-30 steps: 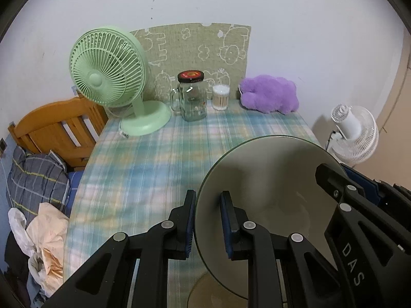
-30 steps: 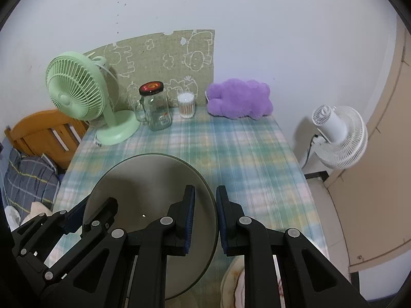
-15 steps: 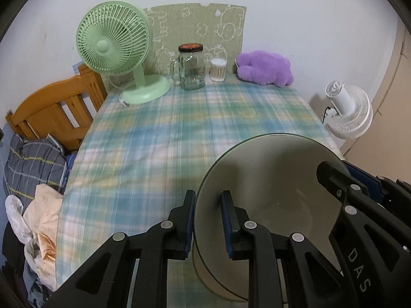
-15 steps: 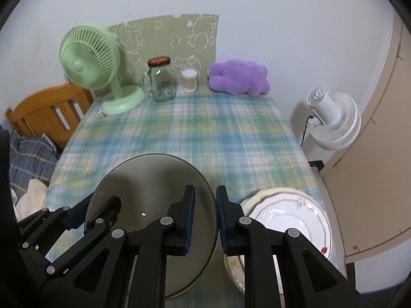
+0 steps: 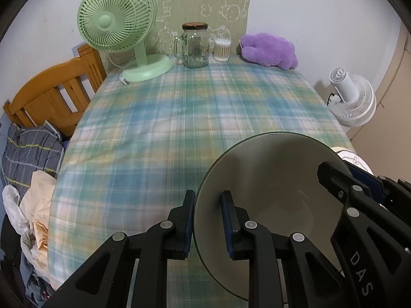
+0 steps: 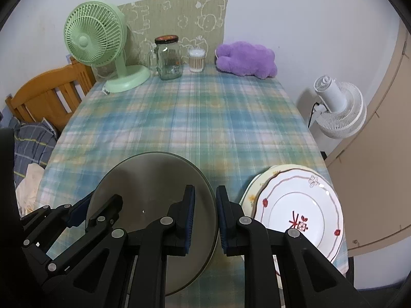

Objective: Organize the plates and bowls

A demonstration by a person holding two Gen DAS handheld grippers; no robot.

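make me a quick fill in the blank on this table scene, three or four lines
1. Both tongs, left and right, grip the rim of one grey ____.
2. The fan on the table is ____ in colour.
3. The purple plush toy lies at the table's ____ end, by the wall.
4. Right of the held dish sits a stack of white ____ with red marks.

Missing words: bowl; green; far; plates

Domestic room: checked tablecloth (image 5: 195, 118), wooden bed frame (image 5: 51, 95), green desk fan (image 5: 115, 18), plush toy (image 5: 269, 50).
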